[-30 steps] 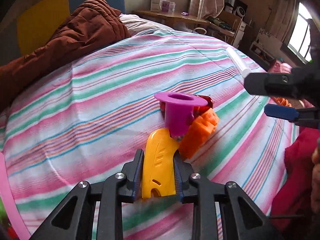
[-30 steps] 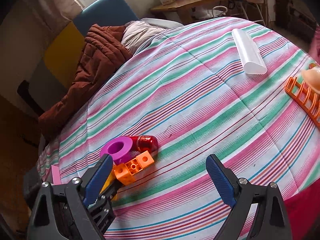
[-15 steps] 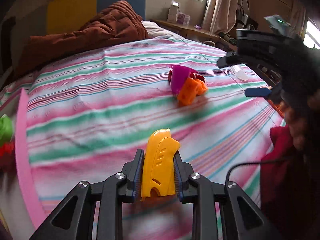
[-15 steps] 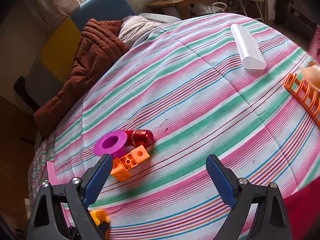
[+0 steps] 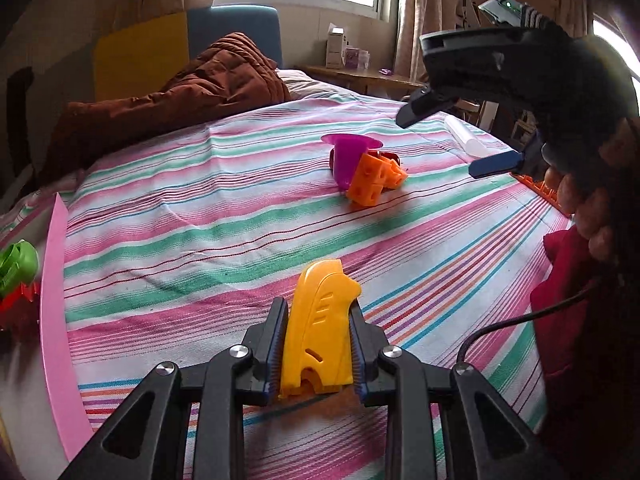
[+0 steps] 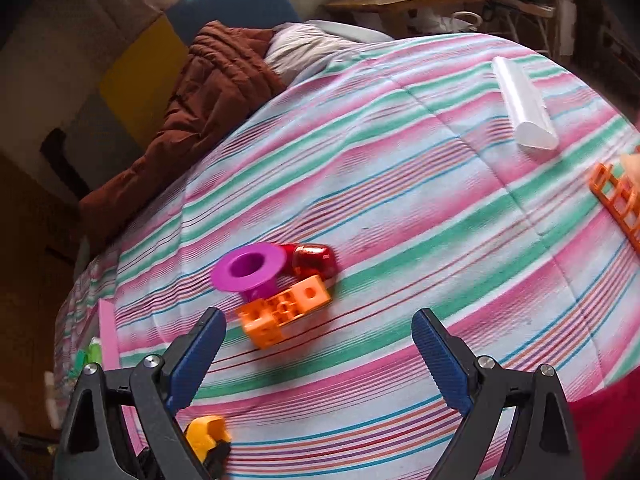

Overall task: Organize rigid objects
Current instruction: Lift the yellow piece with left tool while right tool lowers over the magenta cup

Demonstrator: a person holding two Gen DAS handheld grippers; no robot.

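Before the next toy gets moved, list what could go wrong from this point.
1. The left hand-held gripper pinches only the lower part of the yellow toy piece; the tall upper part stands free, so it might pivot or slip out.
2. The purple funnel, orange block piece and red toy lie touching; the open right hand-held gripper reaching for one could knock the others away.

No readable text, labels or numbers appear anywhere. The small boxes [image 5: 335,47] on the far wooden tabletop [image 5: 360,76] are too blurred to read.
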